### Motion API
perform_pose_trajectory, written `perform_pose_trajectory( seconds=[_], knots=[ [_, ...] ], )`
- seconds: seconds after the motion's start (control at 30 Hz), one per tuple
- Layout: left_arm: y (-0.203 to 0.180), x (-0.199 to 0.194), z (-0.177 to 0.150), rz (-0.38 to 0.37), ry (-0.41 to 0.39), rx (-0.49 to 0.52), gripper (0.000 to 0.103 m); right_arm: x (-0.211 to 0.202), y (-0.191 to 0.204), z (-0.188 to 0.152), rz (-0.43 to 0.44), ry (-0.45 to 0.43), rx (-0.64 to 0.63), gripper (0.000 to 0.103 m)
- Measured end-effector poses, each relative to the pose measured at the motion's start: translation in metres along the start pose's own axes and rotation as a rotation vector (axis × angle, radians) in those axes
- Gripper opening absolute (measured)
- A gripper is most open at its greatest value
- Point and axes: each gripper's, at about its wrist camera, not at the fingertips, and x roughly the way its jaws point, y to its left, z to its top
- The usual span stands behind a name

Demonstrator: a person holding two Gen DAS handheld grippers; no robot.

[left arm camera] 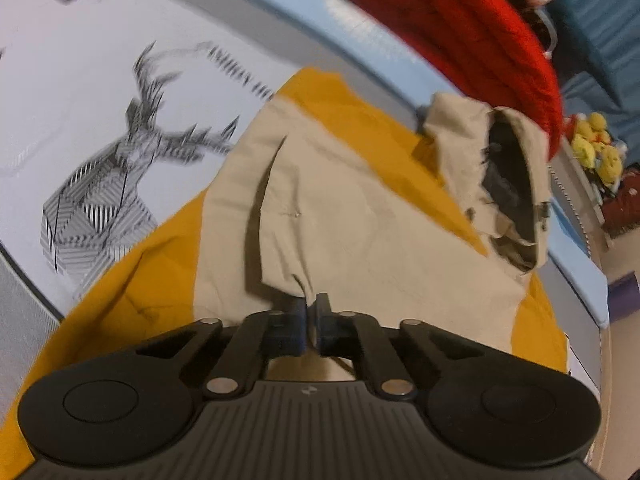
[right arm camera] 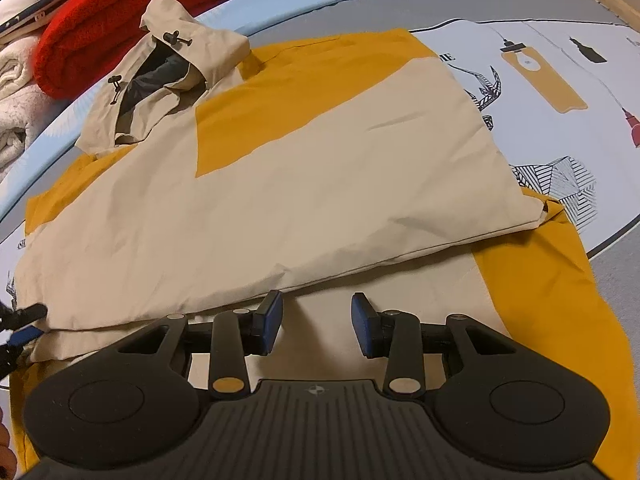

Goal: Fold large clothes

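Jacket [right arm camera: 256,208], beige and mustard, lies part-folded on the printed bedsheet [right arm camera: 560,92], hood [right arm camera: 172,64] toward the red blanket [right arm camera: 132,20].

Left gripper [left arm camera: 311,304] is clamped on a raised beige fold; right gripper [right arm camera: 316,320] hovers with fingers apart over the near hem. Carry the fold across level, keeping edges aligned. Only the right view shows the whole folded panel; only the left shows the pinch.

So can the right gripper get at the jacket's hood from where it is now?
Probably yes. The right gripper is open and empty, and only flat jacket lies between it and the hood at the far side, though reach is uncertain.
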Motion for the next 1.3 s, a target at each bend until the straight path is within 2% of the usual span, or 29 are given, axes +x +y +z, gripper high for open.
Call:
perform_pose_trajectory(
  seconds=[0.1,0.17,0.2,0.27,0.37,0.47,0.53,0.6,0.67,0.73,0.8,0.83,0.93,1.0,1.07,1.3],
  knots=[
    [-0.014,-0.028,-0.001,-0.013,-0.075,0.043,0.001,-0.001,-0.002,0.003,-0.004,-0.008,0.009,0.04],
    [-0.025,-0.045,-0.006,0.006,-0.114,0.098,0.001,-0.005,-0.006,0.006,0.001,-0.034,0.033,0.04],
    [-0.029,-0.051,-0.009,0.022,-0.125,0.119,0.002,-0.008,-0.009,0.008,0.004,-0.051,0.051,0.04],
    [-0.028,-0.051,-0.015,0.05,-0.097,0.121,0.003,-0.011,-0.014,0.011,0.002,-0.077,0.078,0.04],
    [-0.021,-0.046,-0.014,0.129,-0.069,0.112,0.015,-0.01,-0.026,0.014,-0.024,-0.074,0.13,0.039],
    [-0.021,-0.052,-0.01,0.21,-0.136,0.144,0.017,-0.011,-0.035,0.013,-0.104,-0.07,0.173,0.039],
    [-0.026,-0.057,-0.007,0.211,-0.183,0.18,0.017,-0.018,-0.034,0.012,-0.142,-0.103,0.188,0.039],
    [-0.029,-0.056,-0.007,0.189,-0.2,0.204,0.017,-0.029,-0.028,0.013,-0.172,-0.171,0.158,0.039],
    [-0.029,-0.046,-0.007,0.155,-0.176,0.204,0.018,-0.039,-0.019,0.014,-0.177,-0.258,0.11,0.039],
    [-0.022,-0.023,-0.005,0.135,-0.086,0.176,0.031,-0.04,-0.018,0.015,-0.11,-0.299,0.093,0.04],
    [-0.013,-0.002,-0.008,0.16,0.015,0.13,0.03,-0.028,-0.02,0.018,-0.071,-0.256,0.084,0.041],
    [-0.008,0.004,-0.01,0.178,0.03,0.12,0.028,-0.017,-0.023,0.02,-0.061,-0.204,0.091,0.041],
    [-0.02,-0.006,-0.008,0.181,-0.002,0.152,0.032,0.017,-0.039,0.019,-0.101,-0.028,0.135,0.041],
    [-0.029,-0.016,-0.007,0.153,-0.053,0.19,0.033,0.014,-0.042,0.019,-0.107,-0.03,0.153,0.041],
    [-0.037,-0.022,-0.008,0.155,-0.093,0.235,0.034,0.004,-0.035,0.022,-0.101,-0.06,0.116,0.041],
    [-0.053,-0.048,-0.019,0.119,-0.148,0.306,0.034,-0.033,-0.008,0.025,-0.123,-0.177,-0.072,0.041]
  ],
)
